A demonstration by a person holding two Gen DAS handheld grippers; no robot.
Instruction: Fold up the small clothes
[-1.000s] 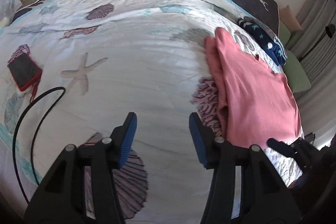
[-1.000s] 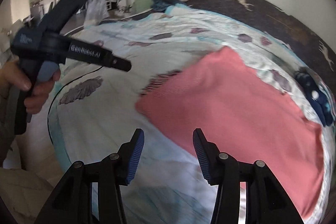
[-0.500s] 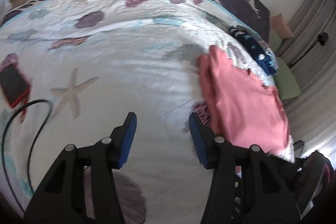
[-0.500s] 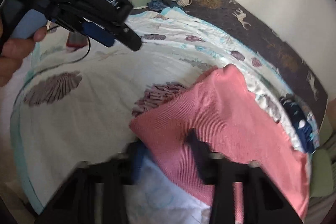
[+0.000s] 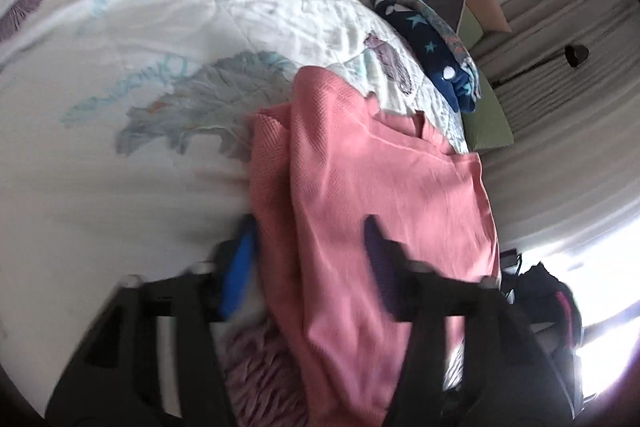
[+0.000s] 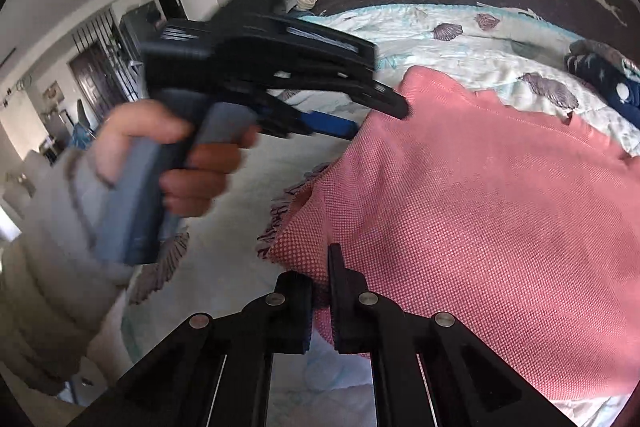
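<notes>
1. Both grippers have closed in on the shirt (image 6: 480,195) since a second ago: the right gripper (image 6: 320,291), then hovering spread over the near corner, now has its jaws pinched on that corner, and the left gripper (image 5: 308,259), then over bare quilt, now straddles the shirt's left fold.
2. That pink shirt lies on the quilt (image 5: 120,155) toward the bed's right edge, partly folded, with one layer doubled along its left side and the collar end pointing to the headboard side.
3. In the left wrist view the left gripper's jaws are spread wide, one blue pad (image 5: 240,267) on the quilt side of the fold and the other over the cloth; it grips nothing yet, though blur hides whether the tips touch.
4. In the right wrist view the left hand (image 6: 176,155) holds its gripper low over the shirt's far left corner.
5. A navy starred garment (image 5: 432,51) lies well apart, near the far right edge.
6. Judged step: taking hold for the next fold. The left gripper likely needs to close on both layers of the edge; then both should lift together and carry the hem across toward the collar evenly, lest the doubled layer slip.
</notes>
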